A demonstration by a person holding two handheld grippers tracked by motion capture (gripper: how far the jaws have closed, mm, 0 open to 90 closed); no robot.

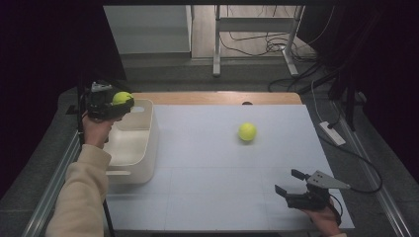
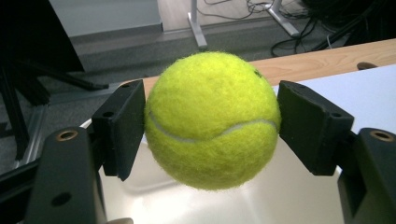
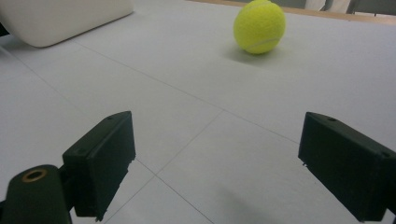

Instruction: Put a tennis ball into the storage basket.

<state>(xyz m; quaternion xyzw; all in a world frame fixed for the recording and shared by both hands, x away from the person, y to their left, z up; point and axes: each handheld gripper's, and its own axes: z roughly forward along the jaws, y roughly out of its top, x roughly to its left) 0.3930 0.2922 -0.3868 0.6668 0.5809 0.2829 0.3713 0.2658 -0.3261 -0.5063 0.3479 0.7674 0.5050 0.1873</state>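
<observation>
Left gripper is clamped on a tennis ball, one jaw pressed against each side at its widest part, and holds it in the air over the far end of the white bin at the left of the tabletop. In the left gripper view the bin's pale inside lies right under the ball.

A tennis ball is light, with a felt skin that gives the jaws plenty of friction, so slipping looks unlikely. It is springy rather than stiff: a squeeze across the middle is the right hold, since an off-centre pinch could squirt it out. Released from height, it will likely bounce in the bin.

Right gripper rests at the near right with its jaws spread wide and nothing between them. A second ball sits on the tabletop, well beyond it toward the far side, free to roll if nudged.
</observation>
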